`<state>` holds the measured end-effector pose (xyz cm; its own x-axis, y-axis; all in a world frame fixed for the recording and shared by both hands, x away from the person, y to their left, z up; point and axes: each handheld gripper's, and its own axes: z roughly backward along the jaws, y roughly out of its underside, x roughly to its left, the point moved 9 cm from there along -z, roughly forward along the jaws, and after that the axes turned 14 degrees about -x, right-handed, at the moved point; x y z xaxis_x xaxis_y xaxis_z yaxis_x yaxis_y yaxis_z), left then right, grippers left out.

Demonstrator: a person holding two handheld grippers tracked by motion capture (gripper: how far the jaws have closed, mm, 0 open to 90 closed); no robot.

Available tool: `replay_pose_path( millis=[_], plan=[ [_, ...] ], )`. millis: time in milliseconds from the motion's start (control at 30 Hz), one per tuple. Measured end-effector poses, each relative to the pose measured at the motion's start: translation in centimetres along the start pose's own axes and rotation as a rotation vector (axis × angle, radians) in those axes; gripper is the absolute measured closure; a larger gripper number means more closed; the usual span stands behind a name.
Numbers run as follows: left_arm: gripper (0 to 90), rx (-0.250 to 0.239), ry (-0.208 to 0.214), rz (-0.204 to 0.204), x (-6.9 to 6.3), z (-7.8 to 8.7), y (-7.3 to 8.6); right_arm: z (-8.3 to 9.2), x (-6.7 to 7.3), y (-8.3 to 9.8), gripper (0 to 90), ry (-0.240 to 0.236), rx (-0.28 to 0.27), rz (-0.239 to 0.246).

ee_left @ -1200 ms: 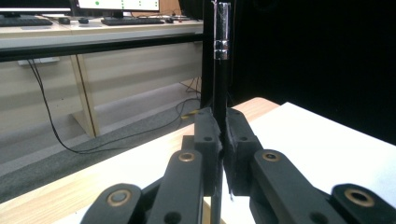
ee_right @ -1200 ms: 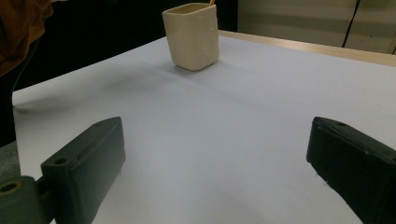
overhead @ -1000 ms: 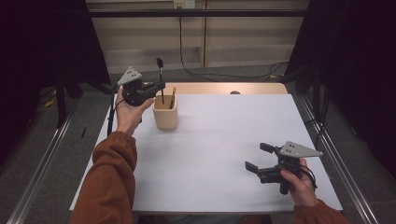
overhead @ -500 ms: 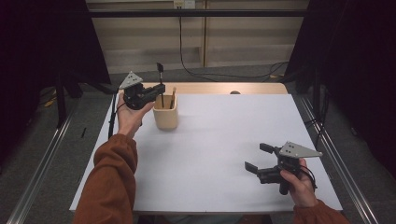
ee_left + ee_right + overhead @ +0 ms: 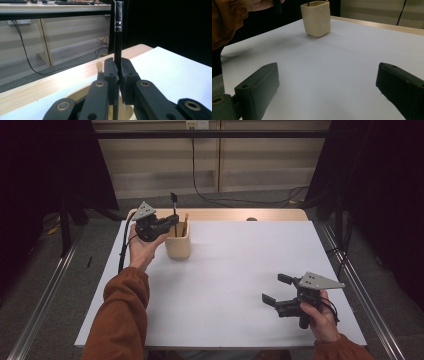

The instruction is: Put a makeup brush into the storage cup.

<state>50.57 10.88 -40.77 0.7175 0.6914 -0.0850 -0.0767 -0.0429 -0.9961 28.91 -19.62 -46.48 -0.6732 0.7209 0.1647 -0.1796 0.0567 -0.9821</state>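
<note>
Gripping a black brush (image 5: 118, 40) upright over the cream cup (image 5: 178, 245) near the table's (image 5: 240, 270) far left corner with left gripper (image 5: 167, 222) clamped, seemingly for slotting it in, while right gripper (image 5: 278, 289) waited spread wide, empty, near front right edge.

- Even, soft overhead light brightens the white table (image 5: 240, 270); both sides fall into black.
- Faint, diffuse shadows.
- The right gripper (image 5: 327, 87) view's near jaws are blurred.
- No glare.
</note>
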Motion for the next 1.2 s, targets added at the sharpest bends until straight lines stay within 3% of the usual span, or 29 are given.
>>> replay_pose_path(
  millis=[533, 933, 967, 1033, 1133, 1200],
  plan=[
    [85.1, 0.032, -0.021, 0.023, 0.4, 0.1, 1.8, -0.1, -0.1, 0.1, 4.3, -0.002, 0.004, -0.003],
    [84.9, 0.059, -0.026, 0.027, 0.7, 0.3, 3.1, -0.1, -0.1, 0.1, 4.2, -0.005, 0.006, -0.001],
    [84.9, 0.069, -0.024, 0.013, 0.8, 0.3, 3.3, -0.1, 0.0, 0.1, 4.2, -0.008, 0.004, -0.002],
    [84.9, 0.068, -0.032, 0.032, 0.9, 0.4, 3.6, -0.1, 0.0, 0.1, 4.2, -0.008, 0.003, -0.002],
    [84.9, 0.082, -0.022, 0.008, 0.8, 0.3, 3.8, -0.1, -0.1, 0.1, 4.2, -0.006, 0.006, -0.005],
    [84.7, 0.083, -0.025, 0.02, 0.9, 0.4, 3.9, -0.1, -0.1, 0.1, 4.2, -0.006, 0.006, -0.005]
  ],
)
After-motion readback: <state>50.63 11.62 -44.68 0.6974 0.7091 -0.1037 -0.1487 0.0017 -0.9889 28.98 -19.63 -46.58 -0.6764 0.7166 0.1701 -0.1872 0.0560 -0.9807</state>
